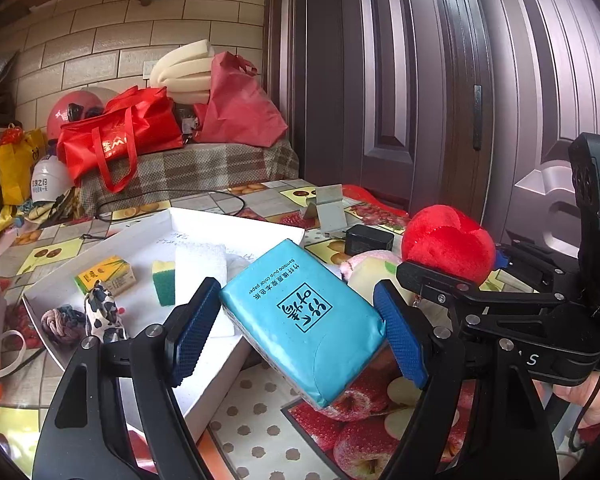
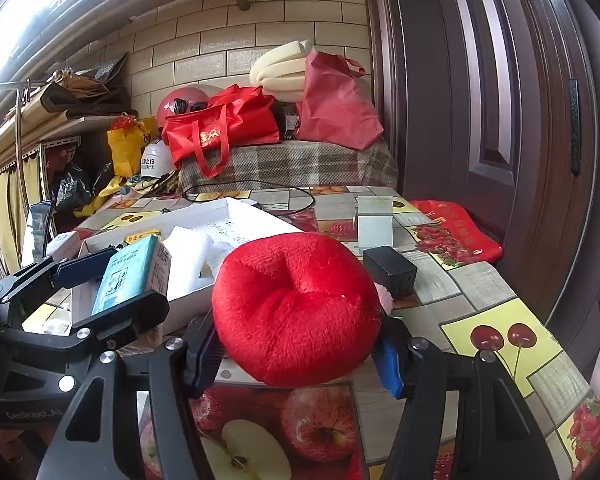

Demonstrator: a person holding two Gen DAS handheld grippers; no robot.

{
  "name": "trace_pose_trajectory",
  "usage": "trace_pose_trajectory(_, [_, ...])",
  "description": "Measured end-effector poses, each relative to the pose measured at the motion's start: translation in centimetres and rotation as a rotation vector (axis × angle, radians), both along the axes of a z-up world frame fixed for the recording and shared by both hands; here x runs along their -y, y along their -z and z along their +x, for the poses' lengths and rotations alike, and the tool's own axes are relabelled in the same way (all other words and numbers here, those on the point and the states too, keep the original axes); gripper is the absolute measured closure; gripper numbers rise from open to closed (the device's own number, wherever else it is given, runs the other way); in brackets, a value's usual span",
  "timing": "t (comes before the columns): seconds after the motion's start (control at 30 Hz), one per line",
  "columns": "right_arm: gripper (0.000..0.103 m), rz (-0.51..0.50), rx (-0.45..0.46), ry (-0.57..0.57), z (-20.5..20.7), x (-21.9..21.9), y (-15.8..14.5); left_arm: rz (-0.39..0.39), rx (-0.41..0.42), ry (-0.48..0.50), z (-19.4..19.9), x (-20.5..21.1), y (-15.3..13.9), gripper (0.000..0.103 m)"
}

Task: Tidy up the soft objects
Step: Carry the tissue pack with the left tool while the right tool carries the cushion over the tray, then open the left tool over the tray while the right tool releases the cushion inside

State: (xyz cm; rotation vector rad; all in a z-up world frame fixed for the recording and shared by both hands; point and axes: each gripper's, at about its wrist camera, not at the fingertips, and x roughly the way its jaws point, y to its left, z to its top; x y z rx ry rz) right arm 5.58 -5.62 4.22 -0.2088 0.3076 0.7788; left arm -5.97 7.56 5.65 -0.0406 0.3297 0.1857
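A flat white box (image 1: 100,248) sits on the tabletop (image 1: 260,432). Inside it are a small yellow-green carton (image 1: 106,278), a yellow and green sponge (image 1: 164,282), a white fuzzy pad (image 1: 200,262), a twisted rope knot (image 1: 58,322) and a little cow-spotted toy (image 1: 100,312).

The left claw (image 1: 300,328) pinches a blue pack of tissues (image 1: 300,320) between its bumpy blue pads (image 1: 192,328). The pack looks soft and shiny, like a little pillow, and it hangs tilted over the near corner of the box. The right claw (image 2: 300,346) squeezes a fluffy red plush (image 2: 296,304), round with a dimple on top, held just above the tabletop beside the box.

The tabletop has a slick cover with pictures of apples, cherries and strawberries. Just behind the red plush are a black plug block (image 2: 390,270) and a pale pink plush (image 1: 364,266). A white stand (image 2: 374,224) is farther back. A thin black cord (image 2: 260,190) loops behind the box. Past the tabletop, red bags (image 2: 224,124), cream foam strips (image 2: 284,70) and a red helmet (image 2: 180,102) pile up against a brick wall. A dark door (image 2: 480,100) is on the right.
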Motion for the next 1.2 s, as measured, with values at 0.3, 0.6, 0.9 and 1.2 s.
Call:
trace_pose_trajectory(0.3, [0.04, -0.012, 0.011, 0.008, -0.5, -0.5, 0.0, 0.009, 0.016, -0.022, -0.5, -0.8, -0.1, 0.024])
trace_pose_trajectory(0.6, [0.04, -0.021, 0.022, 0.017, -0.9, -1.1, 0.1, 0.01, 0.045, -0.059, -1.4, -2.5, -0.3, 0.024])
trace_pose_trajectory(0.9, [0.04, 0.013, 0.035, 0.017, -1.3, -2.5, 0.0, -0.005, 0.106, -0.226, -3.3, -8.2, -0.5, 0.024])
trace_pose_trajectory(1.2, [0.04, -0.013, 0.027, -0.129, -2.5, -7.8, 0.4, -0.142, 0.111, -0.369, -4.4, -14.8, 0.2, 0.024])
